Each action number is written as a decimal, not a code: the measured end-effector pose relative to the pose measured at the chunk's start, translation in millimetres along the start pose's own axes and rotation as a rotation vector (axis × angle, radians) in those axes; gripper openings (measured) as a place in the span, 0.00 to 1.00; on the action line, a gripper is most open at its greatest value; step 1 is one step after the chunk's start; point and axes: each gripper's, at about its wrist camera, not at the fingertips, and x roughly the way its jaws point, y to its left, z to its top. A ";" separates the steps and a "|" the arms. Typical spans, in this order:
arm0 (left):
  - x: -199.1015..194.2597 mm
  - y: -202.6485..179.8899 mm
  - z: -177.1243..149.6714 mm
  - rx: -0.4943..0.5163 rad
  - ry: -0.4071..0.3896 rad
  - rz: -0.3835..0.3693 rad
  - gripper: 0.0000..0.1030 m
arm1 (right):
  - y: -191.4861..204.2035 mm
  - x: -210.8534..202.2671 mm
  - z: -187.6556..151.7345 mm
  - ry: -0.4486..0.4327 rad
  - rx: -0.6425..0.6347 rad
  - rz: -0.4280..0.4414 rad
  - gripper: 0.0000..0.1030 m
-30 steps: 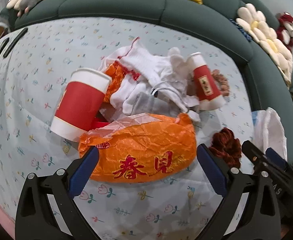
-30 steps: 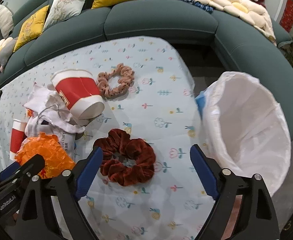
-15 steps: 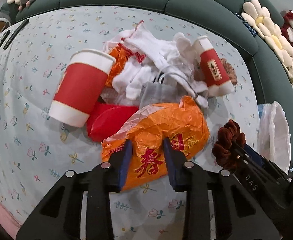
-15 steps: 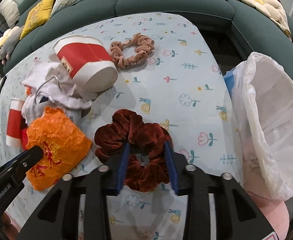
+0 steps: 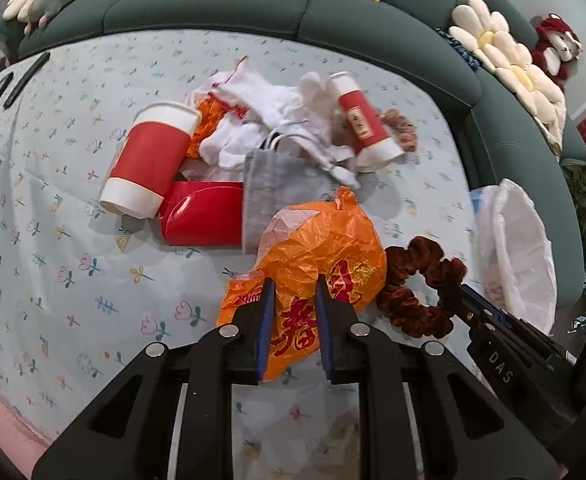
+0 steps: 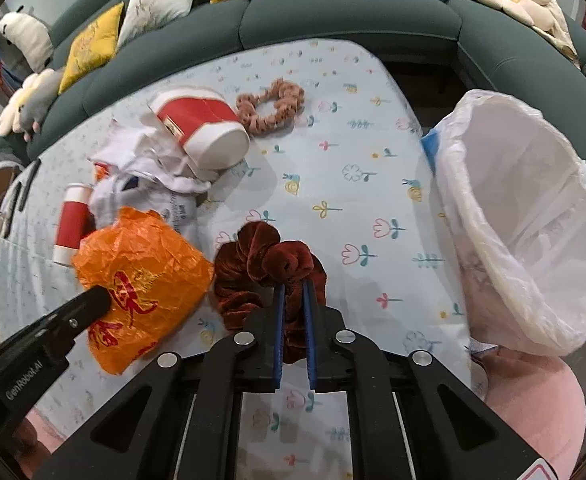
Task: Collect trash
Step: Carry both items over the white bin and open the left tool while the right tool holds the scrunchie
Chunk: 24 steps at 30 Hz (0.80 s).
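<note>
Both grippers loaded, bin at right
Left gripper (image 5: 291, 320) closing on orange bag (image 5: 317, 256); right gripper (image 6: 293, 312) clamps scrunchie (image 6: 265, 268) (for binning)

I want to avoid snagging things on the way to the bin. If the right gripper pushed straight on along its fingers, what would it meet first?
The right gripper, shut on the dark red scrunchie, has only bare tablecloth directly ahead; further along lies the pink scrunchie. Depth is hard to judge.
</note>
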 end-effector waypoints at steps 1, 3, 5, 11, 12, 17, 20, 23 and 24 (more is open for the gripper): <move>-3.2 -1.8 -0.9 0.003 -0.004 -0.003 0.18 | -0.7 -3.3 0.1 -0.008 0.001 0.002 0.07; -12.1 -8.4 -2.7 0.012 -0.016 -0.012 0.18 | -1.2 -12.9 -1.0 -0.028 0.002 0.007 0.07; -20.5 -15.0 -3.2 0.023 -0.031 -0.021 0.18 | -3.3 -25.7 -2.1 -0.054 0.005 0.011 0.07; -43.8 -40.9 -2.2 0.066 -0.076 -0.047 0.18 | -16.7 -56.6 0.8 -0.121 0.026 0.027 0.07; -46.3 -44.7 -2.3 0.074 -0.081 -0.049 0.18 | -19.0 -62.6 1.4 -0.136 0.029 0.029 0.07; -59.1 -76.3 0.1 0.126 -0.110 -0.079 0.18 | -33.8 -89.9 7.5 -0.199 0.046 0.032 0.07; -64.3 -96.8 1.7 0.156 -0.124 -0.101 0.18 | -48.4 -107.2 10.1 -0.240 0.071 0.028 0.07; -67.3 -117.4 3.5 0.185 -0.131 -0.124 0.18 | -66.4 -121.9 11.8 -0.277 0.089 0.009 0.07; -67.3 -124.2 4.7 0.194 -0.131 -0.132 0.18 | -73.5 -126.3 12.7 -0.288 0.099 0.003 0.07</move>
